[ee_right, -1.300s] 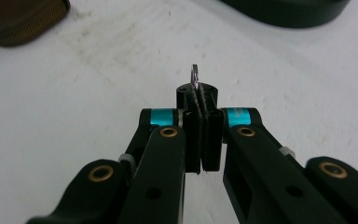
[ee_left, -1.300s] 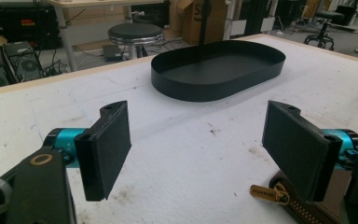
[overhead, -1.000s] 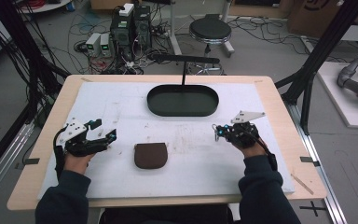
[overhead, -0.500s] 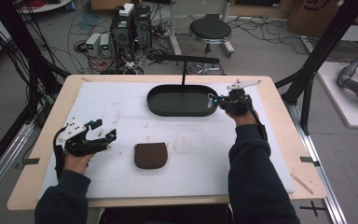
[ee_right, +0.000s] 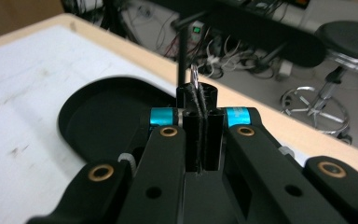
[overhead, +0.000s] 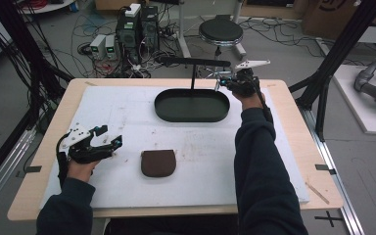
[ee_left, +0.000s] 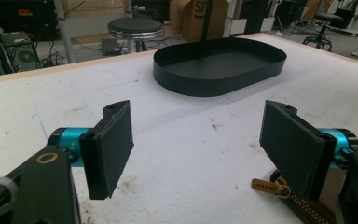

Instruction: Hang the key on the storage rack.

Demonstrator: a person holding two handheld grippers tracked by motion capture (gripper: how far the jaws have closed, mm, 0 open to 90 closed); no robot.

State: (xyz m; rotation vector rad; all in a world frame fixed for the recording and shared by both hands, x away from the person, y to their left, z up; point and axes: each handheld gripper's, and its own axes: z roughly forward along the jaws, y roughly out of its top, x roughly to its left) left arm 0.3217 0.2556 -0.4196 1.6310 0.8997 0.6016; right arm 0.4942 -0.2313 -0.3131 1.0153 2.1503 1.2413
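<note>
A brown zip pouch (overhead: 158,163) lies flat on the white mat, front centre. My left gripper (overhead: 110,135) rests just to its left, open and empty. In the left gripper view the jaws (ee_left: 200,149) stand wide apart, and the pouch's brass zip pull (ee_left: 272,187) lies by the right jaw. My right gripper (overhead: 220,81) is held up over the far right end of the black oval tray (overhead: 191,106). In the right gripper view its jaws (ee_right: 199,98) are pressed together on a thin silvery metal piece (ee_right: 194,77) that sticks up between the tips. What the piece is cannot be made out.
A black post with a crossbar (overhead: 196,61) stands at the table's far edge behind the tray, close to my right gripper. The post (ee_right: 182,51) rises just beyond the jaw tips. A stool (overhead: 220,32) and computers stand on the floor beyond.
My right gripper has travelled from the mat's right side to the far right end of the tray and on toward the post. The left gripper and the pouch stayed put.
</note>
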